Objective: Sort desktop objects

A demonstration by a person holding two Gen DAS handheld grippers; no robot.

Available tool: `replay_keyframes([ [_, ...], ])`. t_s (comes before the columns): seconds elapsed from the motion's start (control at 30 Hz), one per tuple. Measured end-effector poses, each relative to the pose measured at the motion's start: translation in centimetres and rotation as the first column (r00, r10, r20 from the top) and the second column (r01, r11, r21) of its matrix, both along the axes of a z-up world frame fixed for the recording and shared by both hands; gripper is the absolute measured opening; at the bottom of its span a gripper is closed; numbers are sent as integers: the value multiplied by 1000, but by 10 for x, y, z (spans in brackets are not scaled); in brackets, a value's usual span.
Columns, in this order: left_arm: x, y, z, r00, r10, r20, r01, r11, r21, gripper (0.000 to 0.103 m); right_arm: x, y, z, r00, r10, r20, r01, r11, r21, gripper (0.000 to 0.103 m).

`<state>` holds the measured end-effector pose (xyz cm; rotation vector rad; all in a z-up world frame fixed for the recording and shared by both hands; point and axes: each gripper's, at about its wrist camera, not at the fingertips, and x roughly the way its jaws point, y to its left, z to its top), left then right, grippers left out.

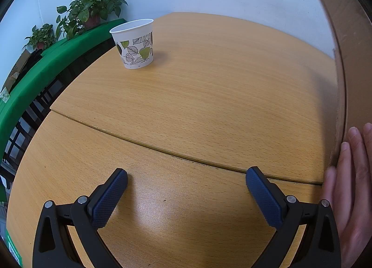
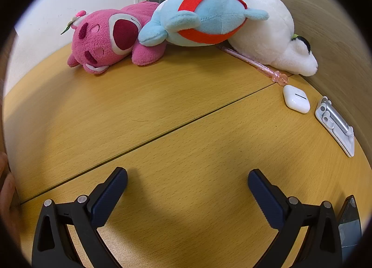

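In the left wrist view a paper cup with a leaf print stands upright at the far left of the wooden table. My left gripper is open over bare wood, well short of the cup. In the right wrist view a pink plush bear, a light blue plush with a red band and a white plush lie in a row at the table's back. A pink pen, a white earbud case and a silver folding stand lie at the right. My right gripper is open and holds nothing.
A cardboard box stands at the right edge of the left wrist view, with a person's hand against it. Potted plants sit on a green-covered ledge behind the table. A dark phone lies by the right gripper's finger.
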<state>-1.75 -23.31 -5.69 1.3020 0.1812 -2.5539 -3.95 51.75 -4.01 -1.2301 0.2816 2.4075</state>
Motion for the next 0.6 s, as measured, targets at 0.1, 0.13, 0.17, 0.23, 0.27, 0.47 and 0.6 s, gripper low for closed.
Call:
replay_keyframes([
  [0.1, 0, 0, 0, 1000, 24, -1, -24, 1000, 1, 103, 0, 0, 0, 1000, 0, 0, 0, 1000, 0, 103],
  [0.13, 0, 0, 0, 1000, 24, 0, -24, 1000, 1, 103, 0, 0, 0, 1000, 0, 0, 0, 1000, 0, 103],
  [0.17, 0, 0, 0, 1000, 24, -1, -24, 1000, 0, 103, 0, 0, 1, 1000, 0, 0, 0, 1000, 0, 103],
  [0.23, 0, 1, 0, 1000, 25, -1, -25, 1000, 0, 103, 0, 0, 1, 1000, 0, 0, 0, 1000, 0, 103],
  [0.27, 0, 0, 0, 1000, 25, -1, -25, 1000, 0, 103, 0, 0, 1, 1000, 0, 0, 0, 1000, 0, 103],
  [0.47, -1, 0, 0, 1000, 26, -1, -26, 1000, 0, 103, -1, 0, 1, 1000, 0, 0, 0, 1000, 0, 103],
  [0.6, -3, -4, 2, 1000, 27, 0, -27, 1000, 1, 103, 0, 0, 1, 1000, -1, 0, 1, 1000, -1, 103],
])
